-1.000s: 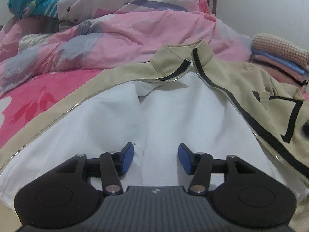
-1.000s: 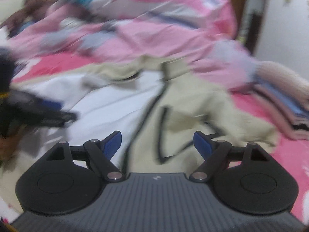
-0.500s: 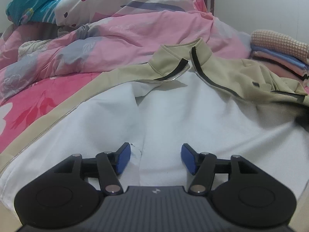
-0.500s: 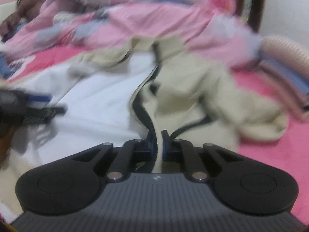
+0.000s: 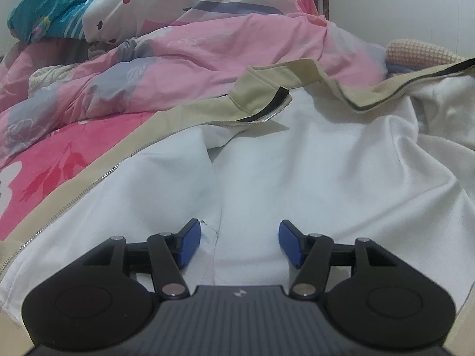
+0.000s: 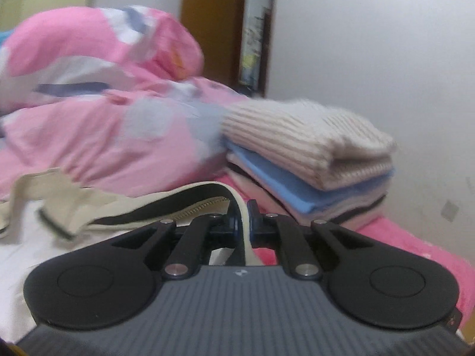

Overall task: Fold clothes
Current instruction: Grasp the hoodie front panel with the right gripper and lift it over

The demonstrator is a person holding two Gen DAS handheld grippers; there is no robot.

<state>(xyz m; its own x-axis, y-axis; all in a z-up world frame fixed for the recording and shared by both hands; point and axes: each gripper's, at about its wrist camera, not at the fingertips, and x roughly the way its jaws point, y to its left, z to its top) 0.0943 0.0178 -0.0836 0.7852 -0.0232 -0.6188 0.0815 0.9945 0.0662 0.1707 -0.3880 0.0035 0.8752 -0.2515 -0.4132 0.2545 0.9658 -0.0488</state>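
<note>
A: Across the pink bed [image 5: 53, 178], what is lying there?

B: The beige jacket [image 5: 297, 178] is lying opened out, white lining [image 5: 311, 195] facing up, with its collar [image 5: 261, 89] pointing away toward the heaped pink duvet [image 5: 207, 56]. Taking the collar as the mark, the jacket's long axis is running from it straight back toward the left gripper [image 5: 239, 244].

A: And that gripper is doing what?

B: It is hovering low over the lining at the hem end, its blue pads spread apart with nothing pinched between them; a crease in the lining is sitting in the gap, untouched as far as I can tell.

A: The right one?

B: The right gripper [image 6: 242, 225] is pressed together on the black-trimmed zipper edge [image 6: 190, 204] of the front panel, to the right of the collar, and is holding it lifted off the lining. Beyond it, the stack of folded clothes [image 6: 311, 160] is sitting further right of the collar again.

A: So what is the coming move turning on?

B: I judge that the pinched panel is lying on the right side of the long axis, so it is probably needing to cross leftward over the lining. The right hand is the one already on it; the left, nearer the hem, is free to pin the cloth.
</note>
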